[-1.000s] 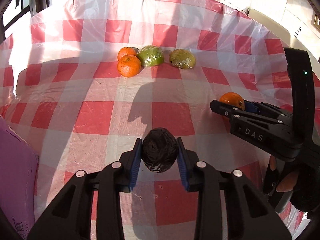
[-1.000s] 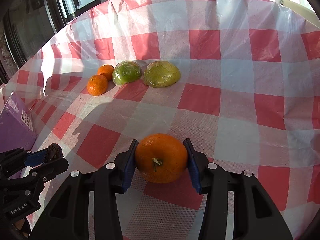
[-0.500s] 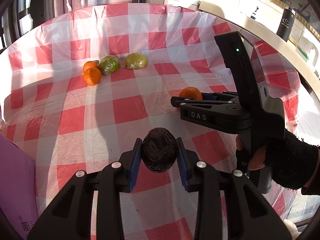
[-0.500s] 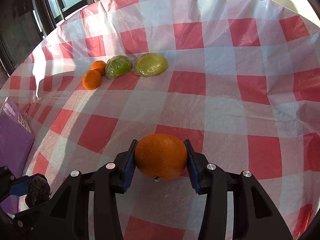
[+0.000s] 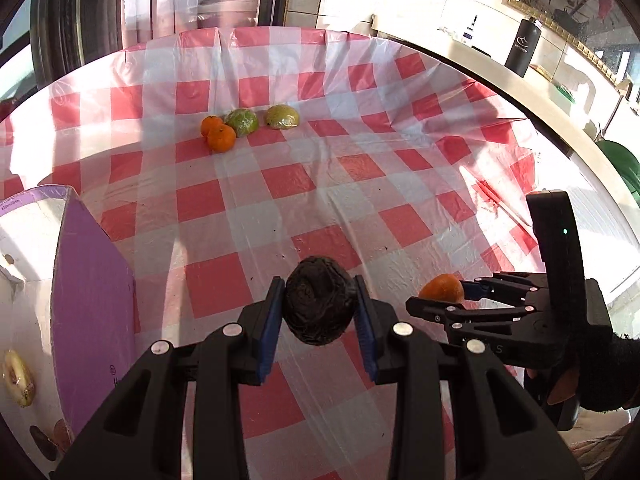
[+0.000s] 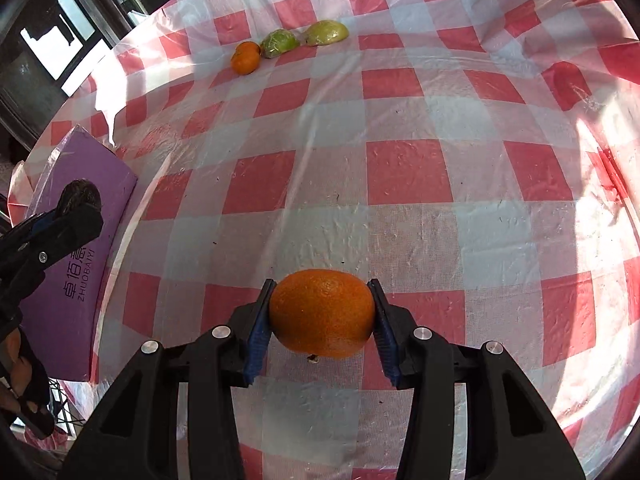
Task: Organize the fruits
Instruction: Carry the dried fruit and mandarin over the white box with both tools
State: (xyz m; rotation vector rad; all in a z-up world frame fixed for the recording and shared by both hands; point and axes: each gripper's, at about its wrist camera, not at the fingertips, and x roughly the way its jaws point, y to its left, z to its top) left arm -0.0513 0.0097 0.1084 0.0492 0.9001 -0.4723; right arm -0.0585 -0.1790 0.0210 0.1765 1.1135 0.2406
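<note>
My left gripper [image 5: 319, 310] is shut on a dark wrinkled fruit [image 5: 318, 304], held above the red-and-white checked tablecloth [image 5: 248, 208]. An orange [image 6: 323, 313] is clamped between the pads of my right gripper [image 6: 322, 316]. In the left wrist view the right gripper [image 5: 442, 294] is at the right with its orange [image 5: 441, 287]. The left gripper [image 6: 76, 208] shows at the left edge of the right wrist view, over the purple box. Far back lie two small oranges [image 5: 218, 133] and two wrapped green fruits [image 5: 242, 122], close together.
A purple box [image 5: 92, 304] with a white inside stands open at the left; something round lies in it [image 5: 17, 376]. A black bottle [image 5: 525, 46] stands on a ledge beyond the table. A gloved hand [image 5: 600, 376] holds the right gripper.
Both grippers have pulled back from the far fruits and risen, each still holding its fruit. The purple box has come into view at the left, and its open inside shows.
</note>
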